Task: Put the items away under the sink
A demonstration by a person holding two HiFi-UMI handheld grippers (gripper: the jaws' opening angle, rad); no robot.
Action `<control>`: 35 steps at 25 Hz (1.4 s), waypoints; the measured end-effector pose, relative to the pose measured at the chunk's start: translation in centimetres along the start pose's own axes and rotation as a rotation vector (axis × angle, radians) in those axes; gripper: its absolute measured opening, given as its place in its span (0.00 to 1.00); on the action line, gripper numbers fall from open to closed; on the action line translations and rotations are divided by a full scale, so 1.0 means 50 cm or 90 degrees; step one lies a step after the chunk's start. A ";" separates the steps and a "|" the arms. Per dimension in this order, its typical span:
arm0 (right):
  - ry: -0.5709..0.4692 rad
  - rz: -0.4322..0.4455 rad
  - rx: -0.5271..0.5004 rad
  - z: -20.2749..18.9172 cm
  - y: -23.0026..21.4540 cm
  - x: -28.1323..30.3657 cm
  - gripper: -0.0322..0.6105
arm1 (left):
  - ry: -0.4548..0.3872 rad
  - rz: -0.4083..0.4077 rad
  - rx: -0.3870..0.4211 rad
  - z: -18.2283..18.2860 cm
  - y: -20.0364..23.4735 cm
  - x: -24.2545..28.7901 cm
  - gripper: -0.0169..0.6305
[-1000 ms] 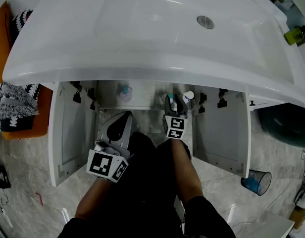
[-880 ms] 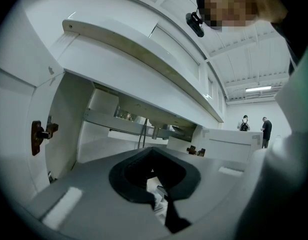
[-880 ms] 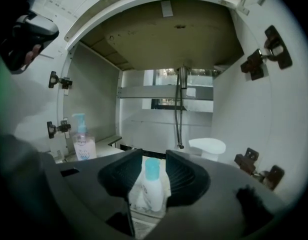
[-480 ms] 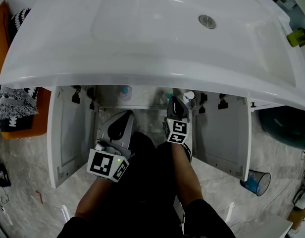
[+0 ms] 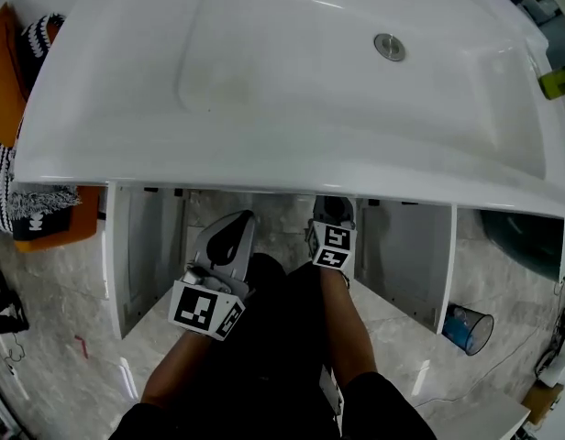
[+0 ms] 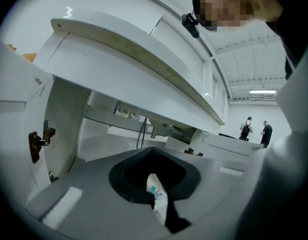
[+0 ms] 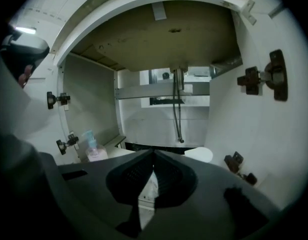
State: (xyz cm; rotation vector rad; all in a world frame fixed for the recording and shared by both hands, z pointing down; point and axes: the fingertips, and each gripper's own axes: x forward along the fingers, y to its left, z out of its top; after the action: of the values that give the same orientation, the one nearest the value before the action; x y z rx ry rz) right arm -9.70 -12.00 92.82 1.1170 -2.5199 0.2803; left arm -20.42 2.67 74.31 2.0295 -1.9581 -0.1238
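A glossy white ceramic sink (image 5: 264, 163) overhung the open white cabinet (image 5: 406, 255) on a pale marbled floor (image 5: 62, 319). The left gripper (image 6: 153, 149) had its jaws together, possibly nipping a white, teal-dotted scrap (image 6: 156, 193). The right gripper (image 7: 154, 152) was closed and empty.

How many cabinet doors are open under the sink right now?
2: one white cabinet door stands open at the left, the other at the right. None seems hidden.

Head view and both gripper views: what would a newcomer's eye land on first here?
The big white sink fills the top of the head view, with the open cabinet beneath it. The left tool and right tool both point into it, jaws together. In the right gripper view, a teal-topped pump bottle stands at the cabinet's left.
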 end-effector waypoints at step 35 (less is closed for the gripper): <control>0.165 0.039 0.040 0.498 0.137 -0.592 0.07 | 0.023 0.019 -0.010 0.714 -0.353 -0.309 0.03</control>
State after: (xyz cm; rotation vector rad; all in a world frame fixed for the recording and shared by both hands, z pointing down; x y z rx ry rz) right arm -2.75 4.38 57.81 0.9598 -2.3316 0.4905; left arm -14.34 12.20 33.10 1.9781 -1.9579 -0.0946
